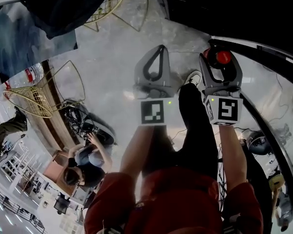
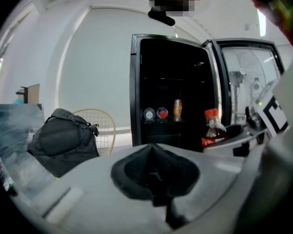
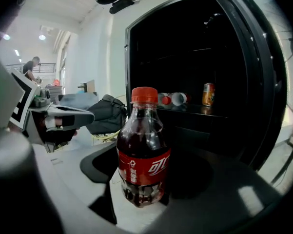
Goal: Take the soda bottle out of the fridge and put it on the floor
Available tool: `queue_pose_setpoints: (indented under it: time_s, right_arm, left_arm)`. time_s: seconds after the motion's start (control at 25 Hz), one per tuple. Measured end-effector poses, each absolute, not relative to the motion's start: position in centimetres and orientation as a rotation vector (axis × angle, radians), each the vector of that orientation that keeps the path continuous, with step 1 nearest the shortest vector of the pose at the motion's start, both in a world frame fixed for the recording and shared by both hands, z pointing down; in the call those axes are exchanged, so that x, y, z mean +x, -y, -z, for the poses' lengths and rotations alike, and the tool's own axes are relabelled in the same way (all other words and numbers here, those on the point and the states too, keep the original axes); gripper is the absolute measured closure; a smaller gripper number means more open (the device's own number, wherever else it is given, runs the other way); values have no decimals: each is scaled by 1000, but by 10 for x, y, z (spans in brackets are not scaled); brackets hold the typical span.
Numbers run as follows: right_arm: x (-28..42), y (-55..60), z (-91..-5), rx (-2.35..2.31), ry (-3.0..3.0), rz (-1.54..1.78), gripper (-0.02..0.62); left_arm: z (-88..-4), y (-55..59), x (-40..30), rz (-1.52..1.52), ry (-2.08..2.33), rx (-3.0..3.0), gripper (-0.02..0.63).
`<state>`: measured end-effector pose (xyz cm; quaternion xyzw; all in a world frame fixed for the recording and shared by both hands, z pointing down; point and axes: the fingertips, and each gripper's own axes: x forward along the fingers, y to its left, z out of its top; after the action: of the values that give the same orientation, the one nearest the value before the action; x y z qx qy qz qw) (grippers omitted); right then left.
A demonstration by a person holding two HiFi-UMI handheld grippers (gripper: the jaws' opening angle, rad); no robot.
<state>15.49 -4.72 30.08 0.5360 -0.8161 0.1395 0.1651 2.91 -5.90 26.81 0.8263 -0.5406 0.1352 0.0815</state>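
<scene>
clear plastic soda bottle, round red cap

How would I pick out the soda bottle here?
Find the black fridge with its door open. In front of it, the right claw grips the soda bottle upright. Unlike the orange can and the bottles lying inside, it holds dark cola, with a red cap and label.

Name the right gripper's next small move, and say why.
Probably lower the right gripper toward the floor, keeping the soda bottle upright. Its jaws grip the bottle's lower body, the bottle is already outside the open fridge, and the head view shows floor below both grippers. The left gripper is shut and empty.
</scene>
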Motion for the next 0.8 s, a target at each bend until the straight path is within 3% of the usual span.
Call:
queue_pose_setpoints:
  time_s: [0.36,0.8]
  right_arm:
    - [102,8,-348,1416,2315,-497,291]
    - [16,-56,-420,1413,2225,-582,291]
  left_arm:
    - [-305,16,-8,-475,1595,2430,606]
    - [-373,-36,-118,-452,1556,2358,606]
